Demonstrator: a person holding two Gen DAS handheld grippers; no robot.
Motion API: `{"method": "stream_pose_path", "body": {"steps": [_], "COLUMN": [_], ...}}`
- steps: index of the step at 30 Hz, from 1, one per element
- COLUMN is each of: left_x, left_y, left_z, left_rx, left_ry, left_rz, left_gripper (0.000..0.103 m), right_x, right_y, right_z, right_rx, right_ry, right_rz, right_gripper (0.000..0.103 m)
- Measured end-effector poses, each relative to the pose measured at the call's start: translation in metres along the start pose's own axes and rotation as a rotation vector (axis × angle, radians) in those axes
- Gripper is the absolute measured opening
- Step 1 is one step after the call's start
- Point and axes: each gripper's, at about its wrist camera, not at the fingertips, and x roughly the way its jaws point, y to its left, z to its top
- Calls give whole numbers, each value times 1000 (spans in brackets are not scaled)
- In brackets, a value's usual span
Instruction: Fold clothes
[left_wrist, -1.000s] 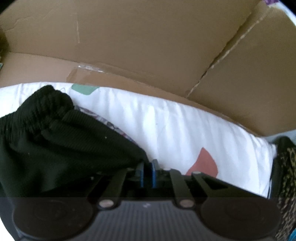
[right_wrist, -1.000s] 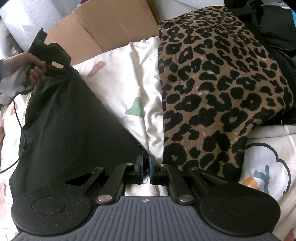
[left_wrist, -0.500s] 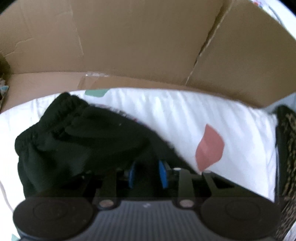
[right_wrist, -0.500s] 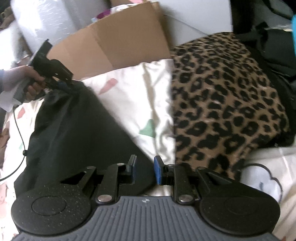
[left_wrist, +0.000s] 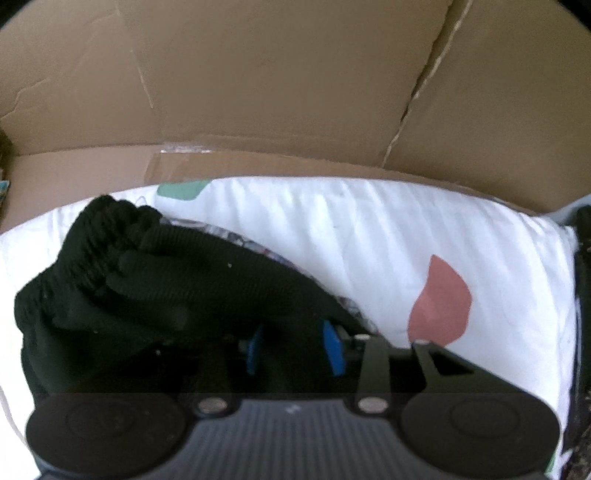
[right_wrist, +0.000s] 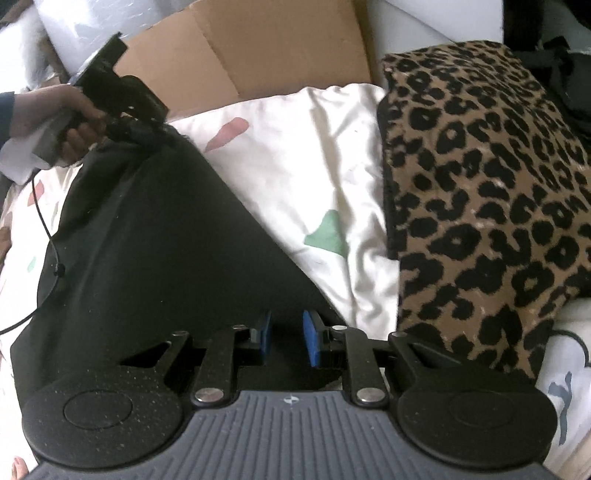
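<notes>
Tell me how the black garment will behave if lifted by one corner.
Probably floppy: the black garment lies flat and bunches into soft folds at its ribbed end. Likely light, as it drapes thinly over the white bedding. It looks more clingy than slippery.

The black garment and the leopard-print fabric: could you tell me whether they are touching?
Apart. The right wrist view shows a strip of white bedsheet lying between the black garment and the leopard-print fabric.

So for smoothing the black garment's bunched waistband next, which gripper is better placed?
Probably the left. The left gripper is open right at the bunched waistband of the black garment; the right gripper, also open, sits at the opposite corner.
</notes>
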Motion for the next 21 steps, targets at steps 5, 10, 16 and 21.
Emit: {"method": "stream_pose_path", "body": {"steps": [5,10,16,21], "left_x": [-35,-65,-80,-79], "left_y": [17,45,80,105], "left_z": [-13,-33,-64,-98], "left_rx": [1,5,-36,-60], "left_ry": [-31,-30,-26,-20], "left_rz": [-30,-31,-55,-80], "left_gripper": [52,52,51,50], "right_x": [1,2,4,5], "right_y": [-1,-3,0,7], "right_z": [-2,-4,-2,0], "right_rx": [13,25,20,-13], "right_ry": [7,15,31,48], "right_rz": [-22,-44,-66,-91], "right_gripper": [25,25,25,26]}}
